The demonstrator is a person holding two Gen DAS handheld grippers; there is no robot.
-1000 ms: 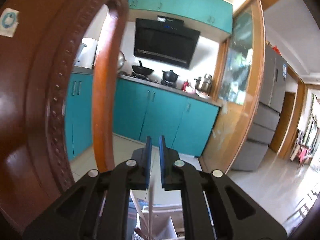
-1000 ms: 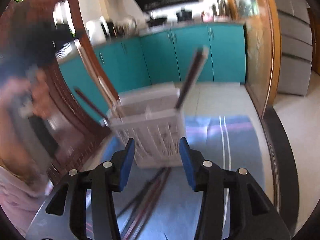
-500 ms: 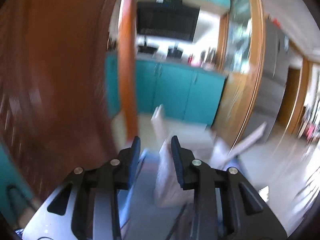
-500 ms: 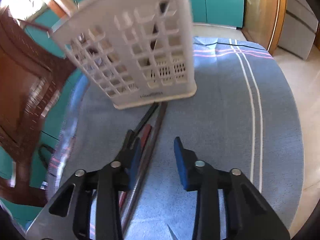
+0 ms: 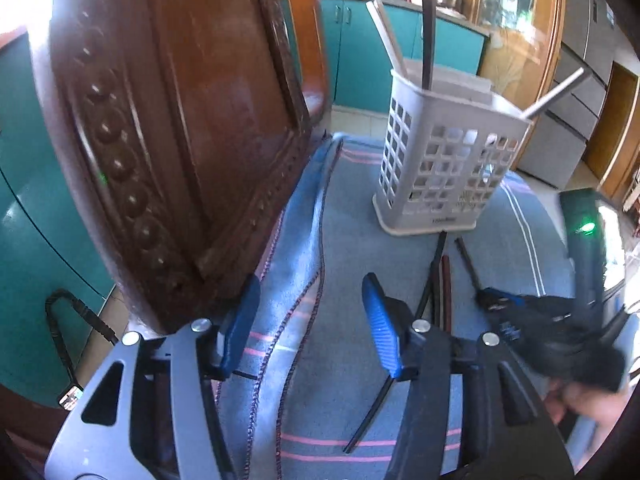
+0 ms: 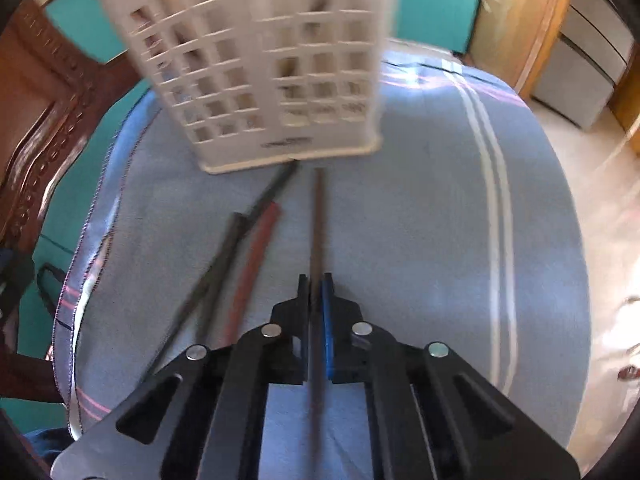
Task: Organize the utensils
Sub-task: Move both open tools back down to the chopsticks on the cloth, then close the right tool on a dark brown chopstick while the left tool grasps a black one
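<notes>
A white slotted utensil basket (image 5: 440, 168) (image 6: 260, 80) stands on the blue cloth and holds several upright chopsticks, among them a dark one (image 5: 428, 40) and a metal one (image 5: 556, 96). In front of it loose chopsticks lie on the cloth: black ones (image 6: 240, 248) (image 5: 430, 292) and a red one (image 6: 256, 256) (image 5: 446, 288). My right gripper (image 6: 317, 284) is shut on a dark brown chopstick (image 6: 318, 220) that points at the basket. In the left wrist view it appears blurred at the right (image 5: 500, 304). My left gripper (image 5: 310, 314) hangs over bare cloth, its jaws opening with nothing between them.
A carved wooden chair back (image 5: 180, 120) rises close on the left, against the table edge. The striped blue cloth (image 6: 440, 200) covers a round table. A black cable (image 5: 68, 320) hangs at the lower left. A hand (image 5: 580, 400) shows at the lower right. Teal cabinets stand behind.
My left gripper sank and tipped down from the kitchen view to the table, and its jaws spread apart. My right gripper came down onto the loose chopsticks and shut on the dark brown one.
</notes>
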